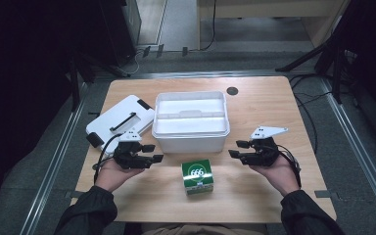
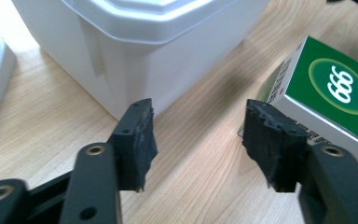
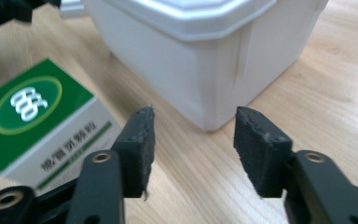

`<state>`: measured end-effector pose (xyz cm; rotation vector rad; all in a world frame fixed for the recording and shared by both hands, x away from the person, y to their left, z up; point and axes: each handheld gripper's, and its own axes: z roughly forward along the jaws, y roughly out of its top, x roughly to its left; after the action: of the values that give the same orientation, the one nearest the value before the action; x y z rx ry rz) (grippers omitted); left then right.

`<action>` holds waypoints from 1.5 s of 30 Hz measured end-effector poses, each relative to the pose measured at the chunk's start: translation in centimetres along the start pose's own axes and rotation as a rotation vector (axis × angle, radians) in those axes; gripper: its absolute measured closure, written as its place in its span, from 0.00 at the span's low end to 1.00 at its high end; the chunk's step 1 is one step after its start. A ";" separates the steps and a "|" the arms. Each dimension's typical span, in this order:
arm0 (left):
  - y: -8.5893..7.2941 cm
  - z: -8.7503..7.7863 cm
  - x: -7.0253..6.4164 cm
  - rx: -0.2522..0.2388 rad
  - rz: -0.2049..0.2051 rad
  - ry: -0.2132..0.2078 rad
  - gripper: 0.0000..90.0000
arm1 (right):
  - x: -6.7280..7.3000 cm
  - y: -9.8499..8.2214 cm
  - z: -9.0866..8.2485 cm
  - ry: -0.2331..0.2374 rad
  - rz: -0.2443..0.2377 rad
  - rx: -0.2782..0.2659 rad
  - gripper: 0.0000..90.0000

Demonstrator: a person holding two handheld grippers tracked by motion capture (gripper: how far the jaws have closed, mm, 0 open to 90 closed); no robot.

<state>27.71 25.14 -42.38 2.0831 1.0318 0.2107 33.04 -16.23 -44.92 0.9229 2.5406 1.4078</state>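
Observation:
A green and white carton (image 1: 198, 176) marked 666 stands on the wooden table (image 1: 254, 191), just in front of an open white plastic box (image 1: 190, 121). My left gripper (image 1: 152, 152) hovers to the carton's left, held in a hand, jaws open with nothing between them. To the carton's right my right gripper (image 1: 236, 149) is also open and empty. In the left gripper view the carton (image 2: 328, 95) lies beyond the right jaw and the box (image 2: 140, 56) ahead. In the right gripper view the carton (image 3: 42, 126) sits at the left, with the box (image 3: 205, 60) ahead.
The box's white lid (image 1: 120, 119), with a black handle, lies flat left of the box. A small round black hole (image 1: 232, 91) marks the table's far side. Cables trail from both grippers. Bare tabletop (image 1: 245, 196) stretches along the front edge.

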 end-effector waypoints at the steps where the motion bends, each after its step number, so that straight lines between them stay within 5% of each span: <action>1: -0.1 0.0 0.0 0.001 0.003 0.010 0.50 | -0.1 -0.1 0.0 0.002 -0.003 0.003 0.57; 7: -0.3 0.6 -0.1 0.062 0.021 0.013 0.52 | -0.4 -0.6 0.7 0.032 0.001 0.039 0.59; 16: -0.2 0.7 0.1 0.066 -0.010 -0.006 0.50 | -1.2 -0.5 0.5 0.031 0.004 0.044 0.61; 22: -0.2 0.6 0.0 0.068 -0.021 -0.018 0.49 | -1.8 0.1 0.0 0.034 0.056 0.026 0.61; 45: 0.4 0.4 0.8 0.056 -0.047 -0.027 0.48 | -4.1 7.3 -3.5 0.081 -0.011 0.049 0.63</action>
<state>28.61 25.37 -42.52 2.1034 1.0798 0.1310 38.51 -18.18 -37.91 0.8750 2.6459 1.4138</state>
